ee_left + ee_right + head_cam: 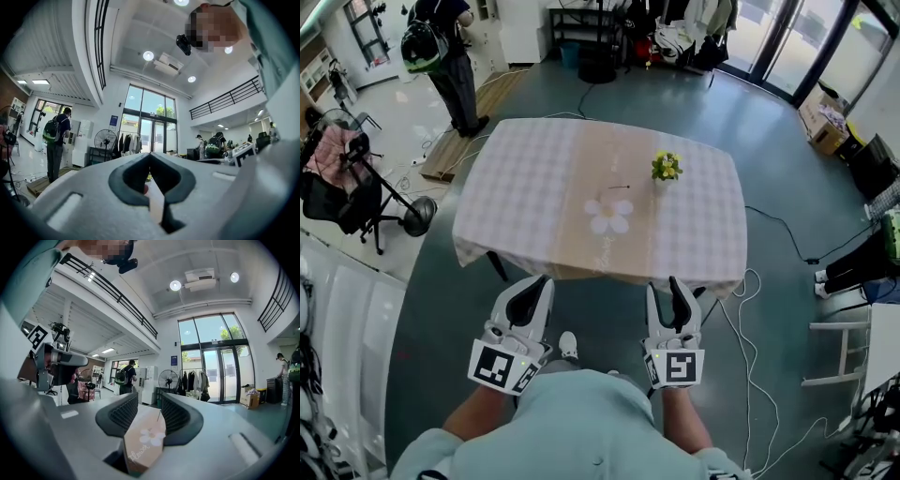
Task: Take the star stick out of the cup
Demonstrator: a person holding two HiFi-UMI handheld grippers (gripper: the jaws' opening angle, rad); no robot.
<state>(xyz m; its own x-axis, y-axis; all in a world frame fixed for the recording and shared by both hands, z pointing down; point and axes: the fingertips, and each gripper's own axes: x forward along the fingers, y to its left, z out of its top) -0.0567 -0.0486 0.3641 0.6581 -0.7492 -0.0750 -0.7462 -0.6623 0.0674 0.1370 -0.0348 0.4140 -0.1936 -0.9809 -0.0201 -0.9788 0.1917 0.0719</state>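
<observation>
A small cup (665,182) stands on the right half of the table (525,187), which has a checked cloth. A yellow and green tuft (666,165) rises out of the cup, too small to tell its shape. Both grippers hang in front of the table's near edge, close to my body and far from the cup. The left gripper (542,281) is shut with nothing in it. The right gripper (667,287) is open and empty. In the right gripper view, the beige runner with a white flower print (146,437) shows between the jaws.
A thin dark stick (619,187) lies on the runner near the flower print (608,216). A person with a backpack (445,56) stands at the far left. A dark cart (347,178) stands at the left. Cables (750,309) trail on the floor at the right, beside a white frame (848,352).
</observation>
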